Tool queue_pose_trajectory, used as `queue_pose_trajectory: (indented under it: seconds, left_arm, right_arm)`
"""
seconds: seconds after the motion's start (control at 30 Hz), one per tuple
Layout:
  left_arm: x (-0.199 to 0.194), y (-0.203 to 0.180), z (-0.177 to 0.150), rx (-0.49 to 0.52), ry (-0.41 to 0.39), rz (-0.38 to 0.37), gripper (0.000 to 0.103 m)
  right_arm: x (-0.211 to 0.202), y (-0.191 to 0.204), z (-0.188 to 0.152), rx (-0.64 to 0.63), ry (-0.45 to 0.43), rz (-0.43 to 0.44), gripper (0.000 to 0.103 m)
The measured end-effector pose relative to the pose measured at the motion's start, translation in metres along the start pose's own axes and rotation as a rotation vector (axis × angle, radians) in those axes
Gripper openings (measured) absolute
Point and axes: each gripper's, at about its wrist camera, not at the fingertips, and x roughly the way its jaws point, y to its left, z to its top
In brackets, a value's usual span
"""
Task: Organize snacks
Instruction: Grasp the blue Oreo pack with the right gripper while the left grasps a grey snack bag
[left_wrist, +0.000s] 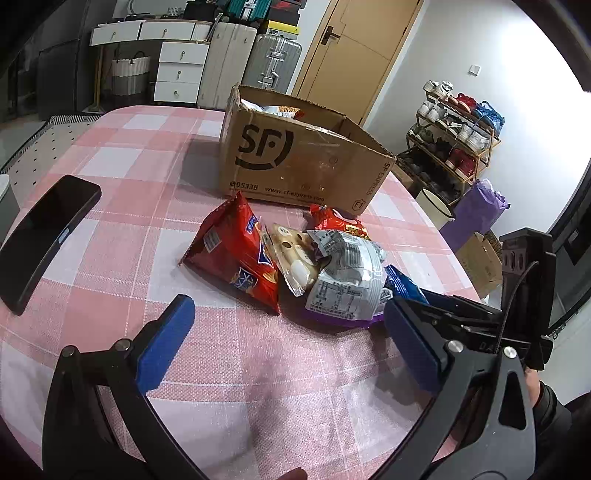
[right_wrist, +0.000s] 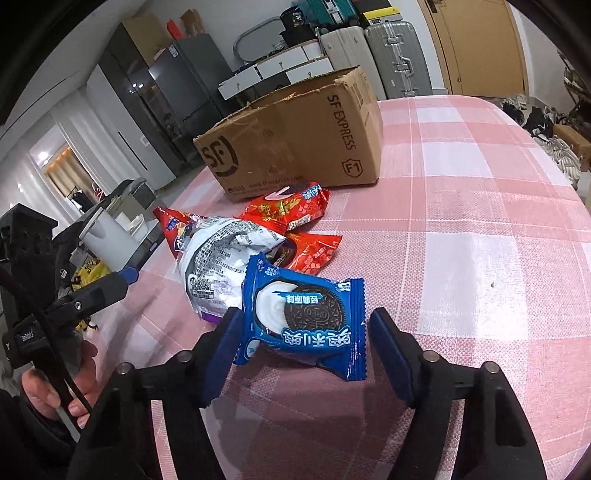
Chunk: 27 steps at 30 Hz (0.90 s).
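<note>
On the table (left_wrist: 110, 177) a cardboard box (left_wrist: 295, 162) stands at the far side, with snack packets inside it (left_wrist: 280, 110). Just in front of the box lies a heap of packets touching and overlapping one another: a biscuit bag (left_wrist: 236, 254) on the left, a cheese-print packet (left_wrist: 291, 254) beside it, a crumpled foil bag (left_wrist: 347, 277) to its right, a small packet (left_wrist: 340, 221) behind them near the box. An Oreo packet (right_wrist: 306, 321) lies nearest, between the 2 pads of the right gripper (right_wrist: 301, 354). A phone (left_wrist: 40, 240) lies well left of the heap. The left gripper (left_wrist: 288, 343) hangs before the heap
</note>
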Motion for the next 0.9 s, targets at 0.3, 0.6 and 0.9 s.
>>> queue_pose_trajectory:
  seconds: [0.3, 0.6, 0.9]
  left_arm:
    - [0.0, -0.001, -0.004, 0.0, 0.013, -0.008, 0.102]
    - [-0.002, 0.001, -0.006, -0.009, 0.016, -0.002, 0.102]
    - [0.001, -0.003, -0.009, -0.013, 0.043, -0.008, 0.102]
  right_arm:
    - [0.003, 0.006, -0.003, -0.041, 0.024, -0.001, 0.046]
    - [-0.006, 0.01, -0.005, -0.042, -0.002, 0.014, 0.045]
    - [-0.017, 0.005, -0.008, -0.028, -0.017, 0.021, 0.045]
